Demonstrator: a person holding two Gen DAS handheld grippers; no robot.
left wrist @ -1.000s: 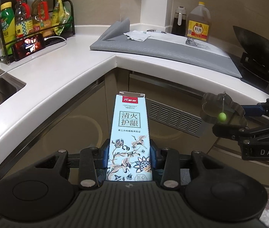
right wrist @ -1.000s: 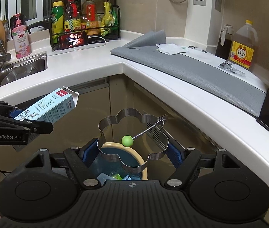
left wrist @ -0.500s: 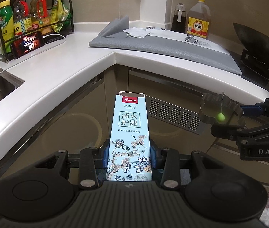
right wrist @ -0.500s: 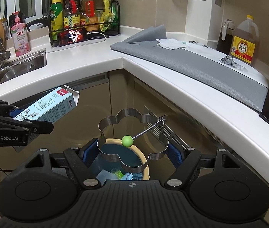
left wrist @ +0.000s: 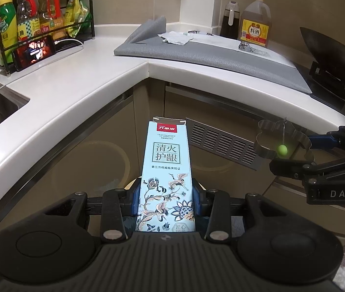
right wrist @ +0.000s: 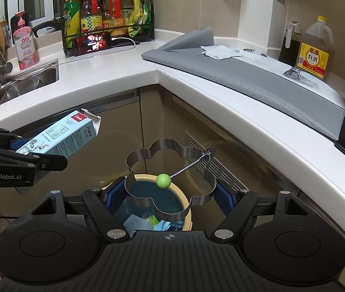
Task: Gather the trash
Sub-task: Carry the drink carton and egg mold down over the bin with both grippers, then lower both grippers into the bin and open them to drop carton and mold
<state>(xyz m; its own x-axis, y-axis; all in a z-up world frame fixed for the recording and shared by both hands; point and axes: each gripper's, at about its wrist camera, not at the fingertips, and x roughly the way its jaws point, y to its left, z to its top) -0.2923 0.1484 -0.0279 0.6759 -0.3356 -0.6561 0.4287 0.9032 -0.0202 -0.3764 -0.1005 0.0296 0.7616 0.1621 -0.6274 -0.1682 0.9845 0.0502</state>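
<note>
Nearest in, the right tongs (right wrist: 170, 194) are clamped across a flower-shaped metal ring (right wrist: 170, 182) with a green knob on its wire handle, and it hangs right over the bin (right wrist: 187, 216) — scraps already lie in there, so some of the collecting looks done. Off to the side, the left tongs (left wrist: 165, 204) squeeze a pale blue carton (left wrist: 166, 182) at its lower end, top flap open; from the right view the carton (right wrist: 60, 138) tilts up and sits beside the bin, not above it. Neither piece has gone in yet. Further back, on the grey mat (right wrist: 257, 77) laid over the table (right wrist: 114, 73), a crumpled tissue (right wrist: 218, 51) and a printed wrapper (right wrist: 296, 75) are lying out, likely next on the list. Judging by that, the job is around midway: two items in the tongs to drop, at least two more to fetch
</note>
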